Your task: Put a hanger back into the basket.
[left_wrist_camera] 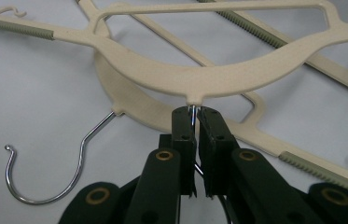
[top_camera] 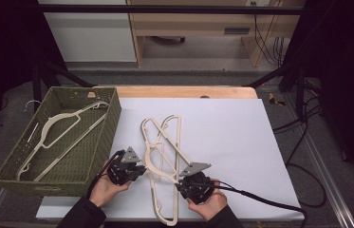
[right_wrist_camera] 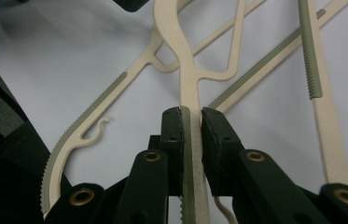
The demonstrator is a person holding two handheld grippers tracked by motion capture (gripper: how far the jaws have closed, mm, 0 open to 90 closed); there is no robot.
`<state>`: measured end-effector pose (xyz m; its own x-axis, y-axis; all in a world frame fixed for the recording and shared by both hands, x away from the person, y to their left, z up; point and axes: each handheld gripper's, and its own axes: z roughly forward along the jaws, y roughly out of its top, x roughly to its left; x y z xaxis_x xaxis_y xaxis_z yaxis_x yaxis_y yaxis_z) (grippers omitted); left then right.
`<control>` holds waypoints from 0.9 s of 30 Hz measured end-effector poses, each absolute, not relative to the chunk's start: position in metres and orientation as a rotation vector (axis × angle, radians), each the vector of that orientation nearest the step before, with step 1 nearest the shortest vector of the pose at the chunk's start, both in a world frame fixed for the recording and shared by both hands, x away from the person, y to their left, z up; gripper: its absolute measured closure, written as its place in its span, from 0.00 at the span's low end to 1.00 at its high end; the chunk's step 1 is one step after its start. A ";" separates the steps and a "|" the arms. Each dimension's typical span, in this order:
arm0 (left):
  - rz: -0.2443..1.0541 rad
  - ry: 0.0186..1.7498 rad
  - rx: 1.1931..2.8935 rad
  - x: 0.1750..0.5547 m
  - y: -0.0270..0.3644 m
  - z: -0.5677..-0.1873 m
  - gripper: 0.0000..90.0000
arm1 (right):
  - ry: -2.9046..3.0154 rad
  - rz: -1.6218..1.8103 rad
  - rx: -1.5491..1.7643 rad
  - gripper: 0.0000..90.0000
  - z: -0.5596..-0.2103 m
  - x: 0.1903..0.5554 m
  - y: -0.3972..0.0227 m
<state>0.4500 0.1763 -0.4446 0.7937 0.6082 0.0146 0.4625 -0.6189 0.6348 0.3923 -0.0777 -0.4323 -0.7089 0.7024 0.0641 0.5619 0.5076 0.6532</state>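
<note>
Two cream plastic hangers (top_camera: 161,156) lie crossed on the white sheet (top_camera: 227,128). My left gripper (top_camera: 142,169) is at their left side. In the left gripper view it (left_wrist_camera: 193,114) is shut on the thin metal hook stem just below the upper hanger's neck (left_wrist_camera: 218,77). The lower hanger (left_wrist_camera: 129,100) lies underneath with its wire hook (left_wrist_camera: 45,186) free on the sheet. My right gripper (top_camera: 179,184) is shut on the upper hanger's ribbed shoulder arm (right_wrist_camera: 188,70), the pads (right_wrist_camera: 174,126) pressing on both sides.
A green wicker basket (top_camera: 113,123) stands at the left with another cream hanger (top_camera: 56,130) inside. The wooden table edge (top_camera: 184,91) runs behind the sheet. Black cables (top_camera: 302,156) trail at the right, off the table.
</note>
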 end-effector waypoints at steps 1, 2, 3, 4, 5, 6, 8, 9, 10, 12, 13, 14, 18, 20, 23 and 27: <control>0.309 0.792 2.348 0.449 0.176 -0.444 0.95 | 2.548 0.979 1.072 0.88 -0.432 0.392 -0.078; 0.309 0.794 2.355 0.449 0.176 -0.443 0.95 | 2.547 0.971 1.072 0.88 -0.433 0.392 -0.078; 0.319 0.797 2.357 0.448 0.176 -0.443 0.95 | 2.548 0.973 1.066 0.86 -0.433 0.392 -0.078; 0.322 0.802 2.358 0.448 0.175 -0.442 0.95 | 2.543 0.985 1.062 0.83 -0.432 0.392 -0.077; 0.326 0.805 2.359 0.448 0.176 -0.442 0.95 | 2.539 0.991 1.055 0.81 -0.431 0.392 -0.078; 0.328 0.806 2.362 0.448 0.176 -0.441 0.95 | 2.525 1.013 1.049 0.78 -0.431 0.393 -0.077; 0.335 0.811 2.363 0.447 0.175 -0.440 0.95 | 2.497 1.072 1.022 0.69 -0.429 0.394 -0.077; 0.334 0.803 2.374 0.446 0.174 -0.440 0.95 | 2.481 1.092 1.005 0.63 -0.427 0.395 -0.077; 0.340 0.803 2.379 0.445 0.173 -0.439 0.95 | 2.457 1.109 0.995 0.59 -0.426 0.396 -0.076; 0.341 0.801 2.388 0.443 0.170 -0.438 0.95 | 2.424 1.134 0.945 0.50 -0.424 0.399 -0.073; 0.348 0.800 2.392 0.442 0.168 -0.438 0.95 | 2.412 1.140 0.909 0.46 -0.423 0.401 -0.070; 0.345 0.795 2.401 0.441 0.167 -0.437 0.95 | 2.403 1.147 0.890 0.45 -0.422 0.403 -0.067; 0.352 0.786 2.408 0.437 0.162 -0.435 0.95 | 2.402 1.168 0.848 0.40 -0.428 0.411 -0.050; 0.361 0.780 2.406 0.435 0.161 -0.435 0.95 | 2.415 1.131 0.834 0.40 -0.435 0.414 -0.042; 0.362 0.776 2.408 0.434 0.159 -0.435 0.95 | 2.446 1.102 0.834 0.44 -0.446 0.418 -0.033; 0.358 0.775 2.419 0.433 0.157 -0.435 0.95 | 2.486 1.040 0.813 0.50 -0.460 0.420 -0.026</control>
<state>0.4327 0.1569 -0.4350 0.7965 0.5997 0.0775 0.4473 -0.6706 0.5918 0.4195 -0.0258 -0.4596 -0.7847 0.6153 -0.0751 0.3785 0.5716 0.7281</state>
